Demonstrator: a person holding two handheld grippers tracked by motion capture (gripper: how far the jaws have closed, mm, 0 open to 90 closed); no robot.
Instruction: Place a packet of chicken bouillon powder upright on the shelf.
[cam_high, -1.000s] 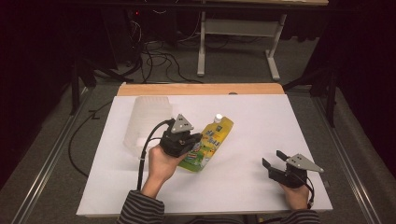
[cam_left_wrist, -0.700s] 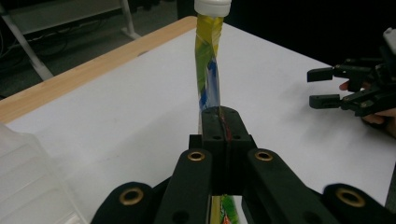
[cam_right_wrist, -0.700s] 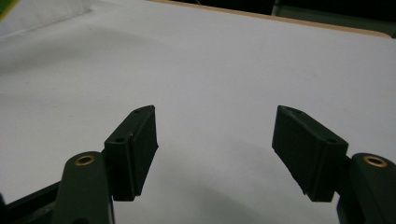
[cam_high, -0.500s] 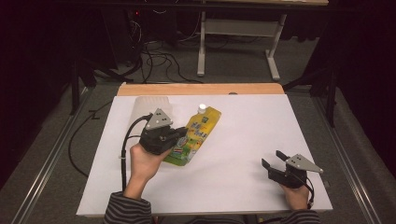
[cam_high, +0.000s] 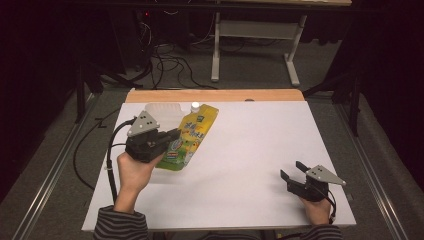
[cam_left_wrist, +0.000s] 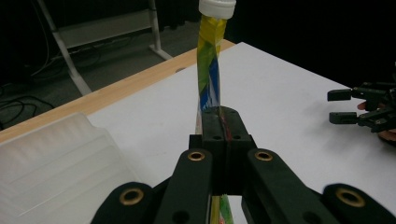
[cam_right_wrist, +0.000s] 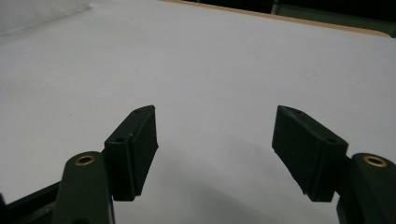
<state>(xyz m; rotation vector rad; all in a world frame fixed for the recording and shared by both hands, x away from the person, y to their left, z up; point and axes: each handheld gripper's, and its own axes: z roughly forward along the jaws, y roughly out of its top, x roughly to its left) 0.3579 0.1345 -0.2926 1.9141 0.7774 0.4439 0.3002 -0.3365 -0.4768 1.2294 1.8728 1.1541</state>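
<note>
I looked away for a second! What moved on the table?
The left gripper, fingers clamped on the yellow pouch, carried it left and toward the far edge, up against the clear tray. The right gripper stayed put, open, near the table's front right corner.

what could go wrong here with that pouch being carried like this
The left gripper pinches the yellow-green pouch by a thin flat edge, so it might slip or swing loose. The white-capped top hangs close to the translucent bin and could bump it. The right gripper rests open, far off, unable to steady it.
</note>
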